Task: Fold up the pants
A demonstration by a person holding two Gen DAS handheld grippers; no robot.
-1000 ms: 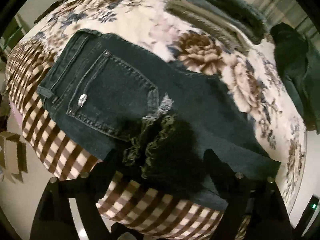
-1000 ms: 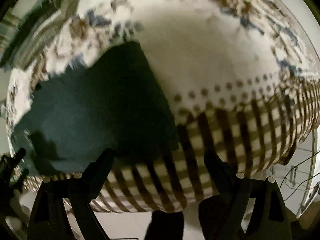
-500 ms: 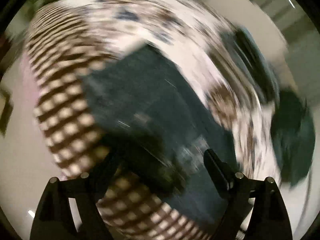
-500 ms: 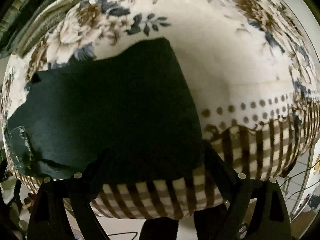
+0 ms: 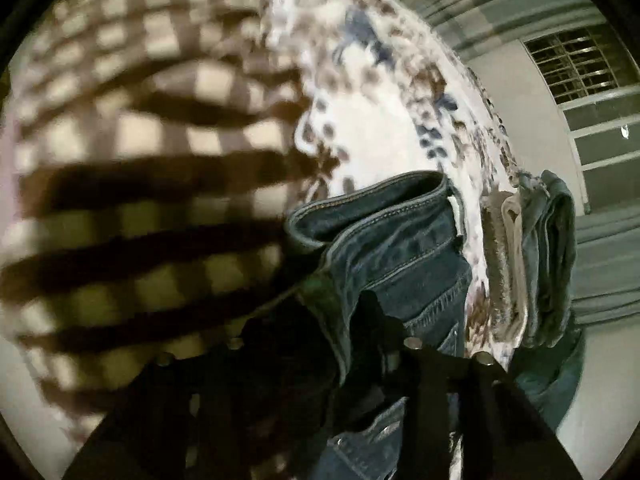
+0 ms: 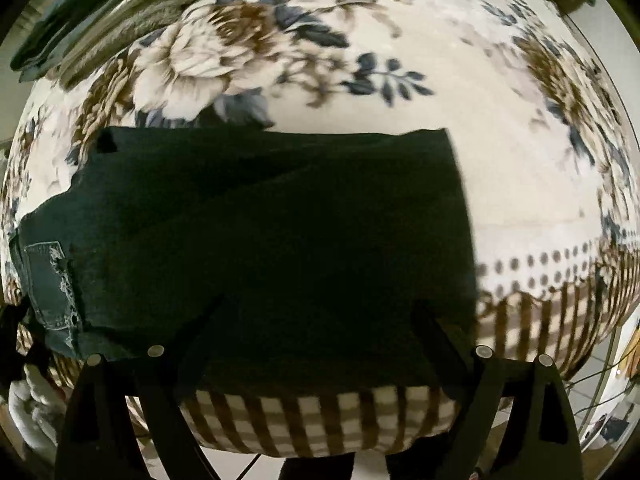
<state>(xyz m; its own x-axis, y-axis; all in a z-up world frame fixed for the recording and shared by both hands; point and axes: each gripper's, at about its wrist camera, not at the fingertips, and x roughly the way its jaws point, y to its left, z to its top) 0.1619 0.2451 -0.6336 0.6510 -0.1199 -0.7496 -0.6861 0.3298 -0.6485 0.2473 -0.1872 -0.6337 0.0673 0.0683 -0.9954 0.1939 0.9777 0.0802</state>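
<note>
The dark blue jeans [image 6: 260,240] lie folded lengthwise on the floral bedspread, near its checked front edge. My right gripper [image 6: 320,312] is open, its fingers spread over the leg end of the jeans, holding nothing. In the left wrist view the waistband end of the jeans [image 5: 384,240] is bunched and lifted right in front of the camera. My left gripper [image 5: 340,312] is shut on that waistband edge; its fingers are close together with denim pinched between them.
A stack of folded trousers [image 5: 532,264] lies at the back of the bed, also seen in the right wrist view [image 6: 104,20]. The bedspread's checked border [image 6: 320,416] hangs over the front edge. A barred window [image 5: 576,68] is on the wall.
My left gripper swung to the waistband end and closed on it, lifting it. My right gripper moved in over the leg end of the jeans and stayed open.
</note>
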